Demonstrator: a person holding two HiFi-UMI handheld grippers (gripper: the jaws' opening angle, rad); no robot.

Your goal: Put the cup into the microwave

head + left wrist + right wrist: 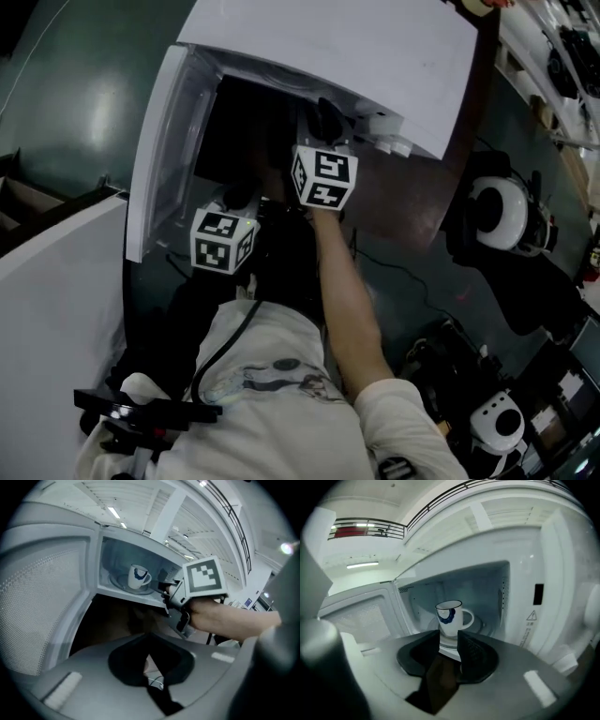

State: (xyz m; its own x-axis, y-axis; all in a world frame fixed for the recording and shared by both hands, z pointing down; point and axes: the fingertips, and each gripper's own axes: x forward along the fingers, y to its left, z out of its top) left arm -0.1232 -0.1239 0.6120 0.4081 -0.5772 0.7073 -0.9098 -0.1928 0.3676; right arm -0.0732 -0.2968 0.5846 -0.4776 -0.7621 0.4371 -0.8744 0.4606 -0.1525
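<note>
Right hand-held gripper (pixel 449 639) jaws apart, left hand-held gripper (pixel 147 660) jaws together, cup (pixel 450 618) upright on microwave (pixel 534 569) turntable (pixel 480 625), glossy teal floor (pixel 84 103)

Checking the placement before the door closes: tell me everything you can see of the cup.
The cup is white and glossy, ceramic by its look, with a dark rim line, a blue mark on its side and a loop handle. It stands upright on the glass turntable inside the open microwave. Only the turntable touches it; the right gripper has its jaws apart, short of the cup.
</note>
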